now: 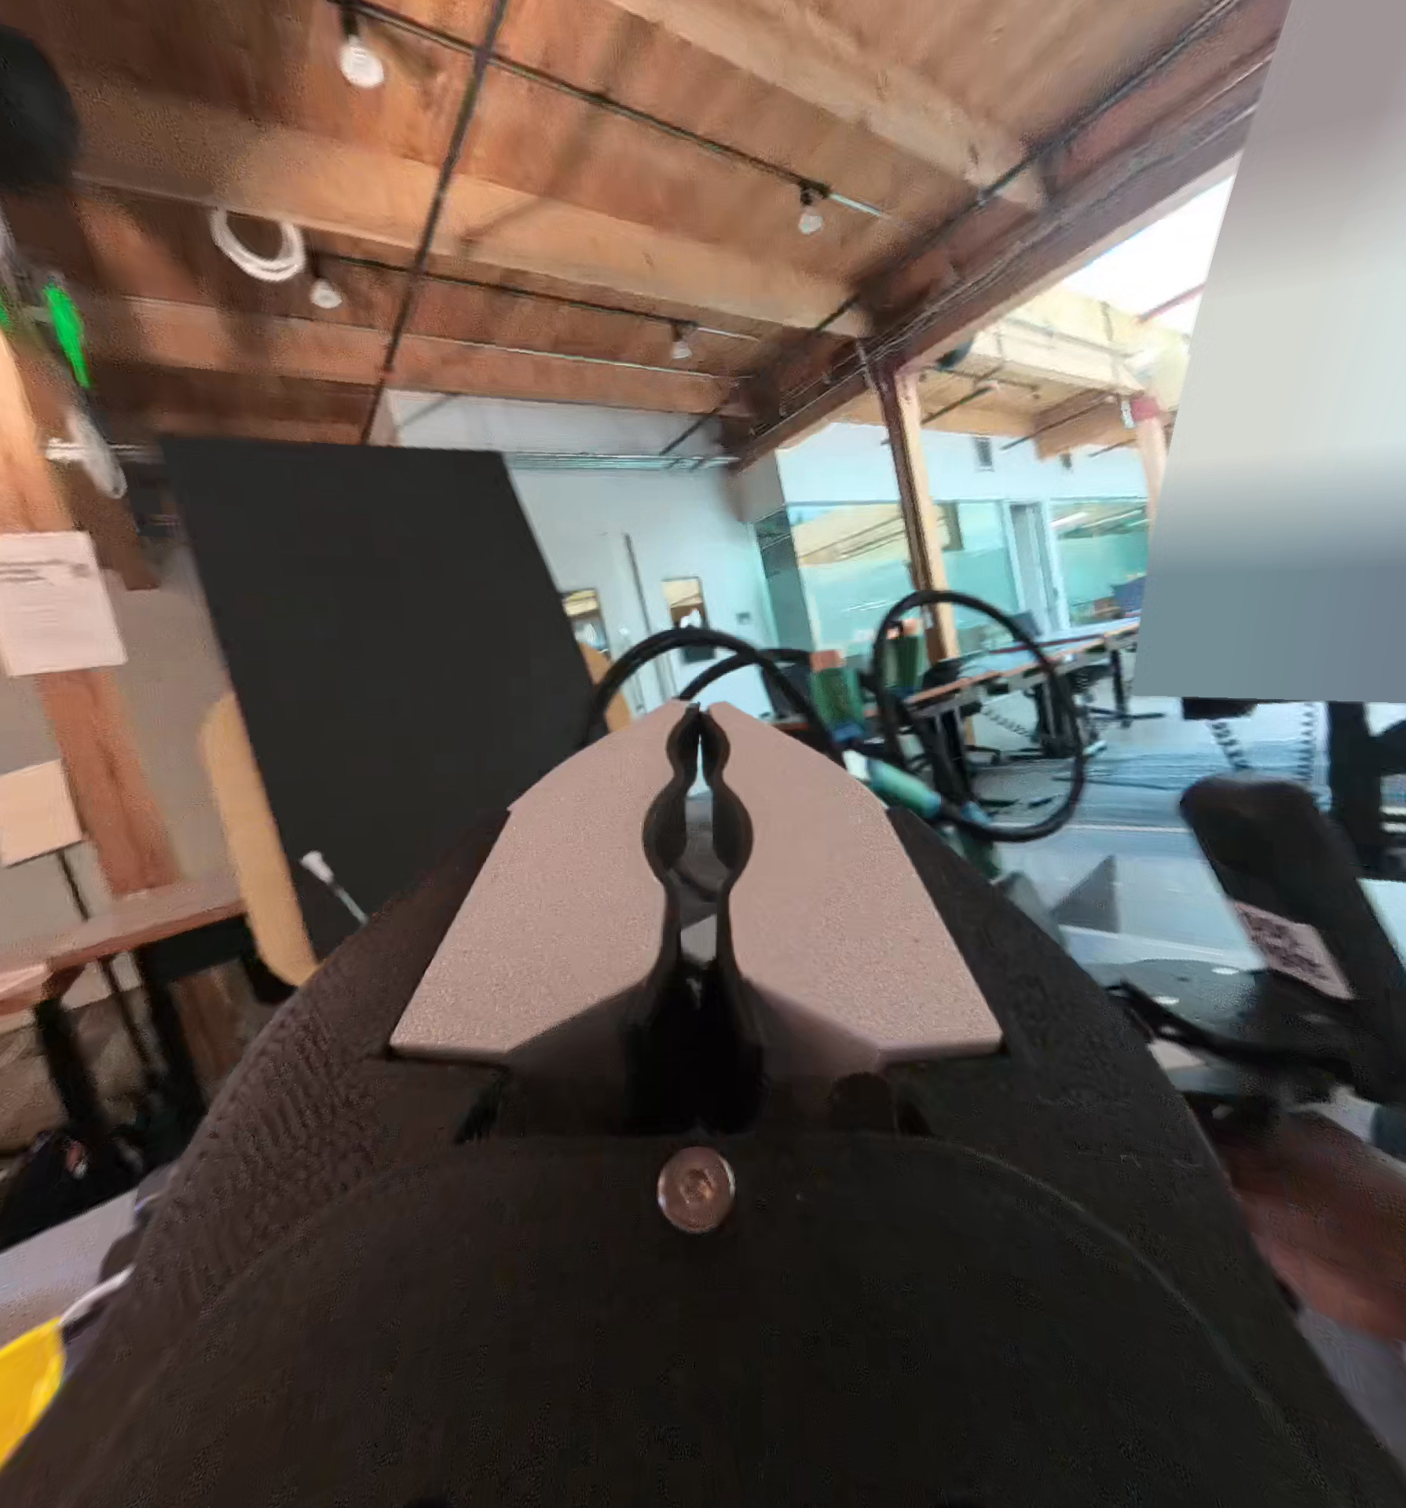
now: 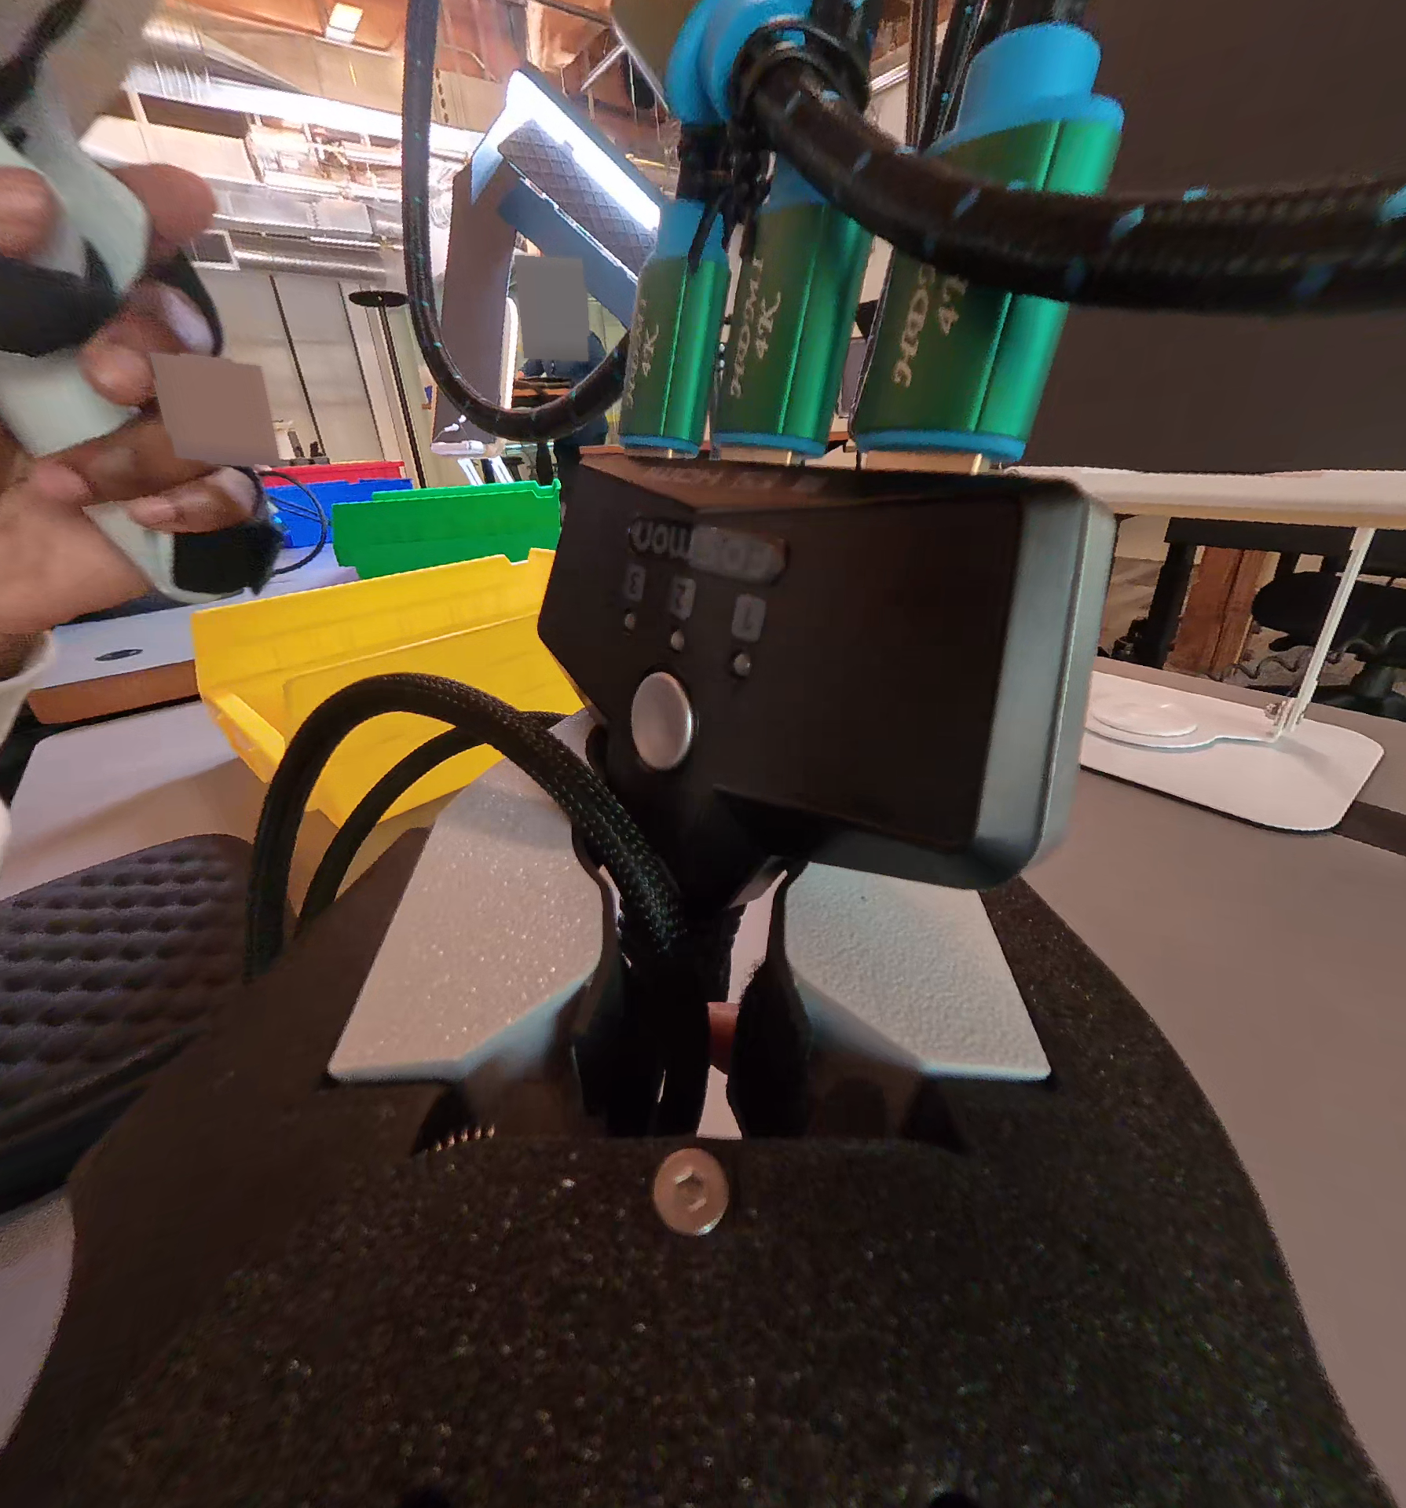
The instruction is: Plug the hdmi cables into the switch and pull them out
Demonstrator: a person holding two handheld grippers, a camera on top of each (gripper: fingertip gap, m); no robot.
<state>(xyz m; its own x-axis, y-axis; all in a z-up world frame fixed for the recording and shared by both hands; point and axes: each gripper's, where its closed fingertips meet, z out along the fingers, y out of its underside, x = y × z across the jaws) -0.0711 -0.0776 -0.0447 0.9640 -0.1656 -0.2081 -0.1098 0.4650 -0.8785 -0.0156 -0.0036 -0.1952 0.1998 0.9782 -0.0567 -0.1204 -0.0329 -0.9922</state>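
In the right wrist view my right gripper (image 2: 700, 889) is shut on the lower end of the black HDMI switch (image 2: 830, 653), where its black braided cable (image 2: 602, 816) leaves, and holds it above the grey table. Three green HDMI plugs (image 2: 773, 343) sit in the ports along the switch's top edge. Their braided cables (image 2: 1010, 237) loop overhead. In the left wrist view my left gripper (image 1: 696, 722) is shut and empty, tilted up toward the ceiling. Black cable loops (image 1: 1067, 734) and a green plug (image 1: 904, 787) show just behind its tips.
A yellow bin (image 2: 373, 653), a green bin (image 2: 438, 522) and blue and red bins stand on the table behind the switch. A white stand base (image 2: 1222, 751) lies at the right. A hand (image 2: 30, 457) is at the left. A black board (image 1: 373, 653) stands ahead of the left gripper.
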